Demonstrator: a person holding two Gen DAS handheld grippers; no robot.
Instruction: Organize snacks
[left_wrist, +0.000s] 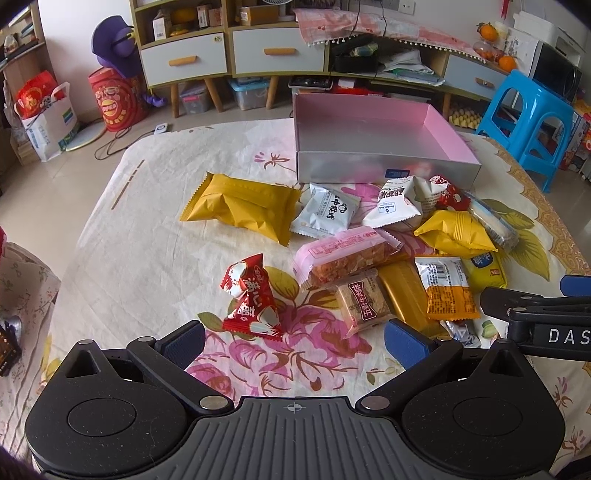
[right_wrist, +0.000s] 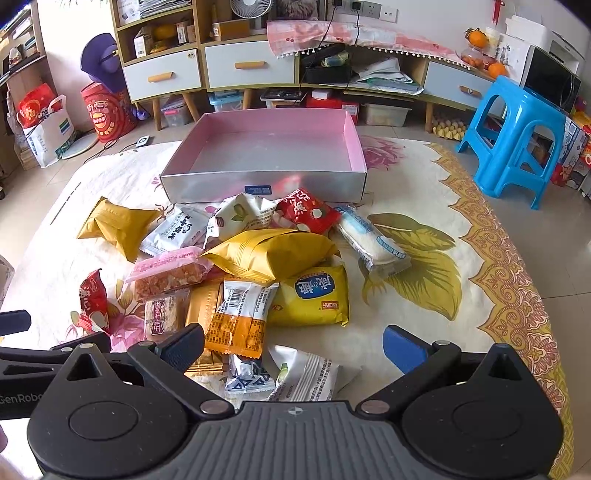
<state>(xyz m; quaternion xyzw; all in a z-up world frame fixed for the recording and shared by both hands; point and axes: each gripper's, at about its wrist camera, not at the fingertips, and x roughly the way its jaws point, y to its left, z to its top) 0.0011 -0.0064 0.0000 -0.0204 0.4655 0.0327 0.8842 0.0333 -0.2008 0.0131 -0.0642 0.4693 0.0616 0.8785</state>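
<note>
Several snack packets lie in a heap on a floral cloth. A silver box with a pink inside (left_wrist: 373, 125) (right_wrist: 273, 147) stands empty behind them. My left gripper (left_wrist: 295, 341) is open, low over the cloth, with a red packet (left_wrist: 251, 299) just ahead of its left finger. A large yellow pouch (left_wrist: 240, 206) lies further back. My right gripper (right_wrist: 293, 349) is open above the near end of the heap, over an orange-and-white packet (right_wrist: 240, 317) and a white packet (right_wrist: 306, 373). A yellow packet (right_wrist: 314, 295) and a long white bar (right_wrist: 373, 240) lie beyond it.
The floral cloth (right_wrist: 424, 295) covers the whole work surface. A blue plastic stool (right_wrist: 517, 136) stands to the right beyond it. Low cabinets with drawers (right_wrist: 251, 66) line the back wall. Red bags (left_wrist: 114, 99) sit on the floor at the left.
</note>
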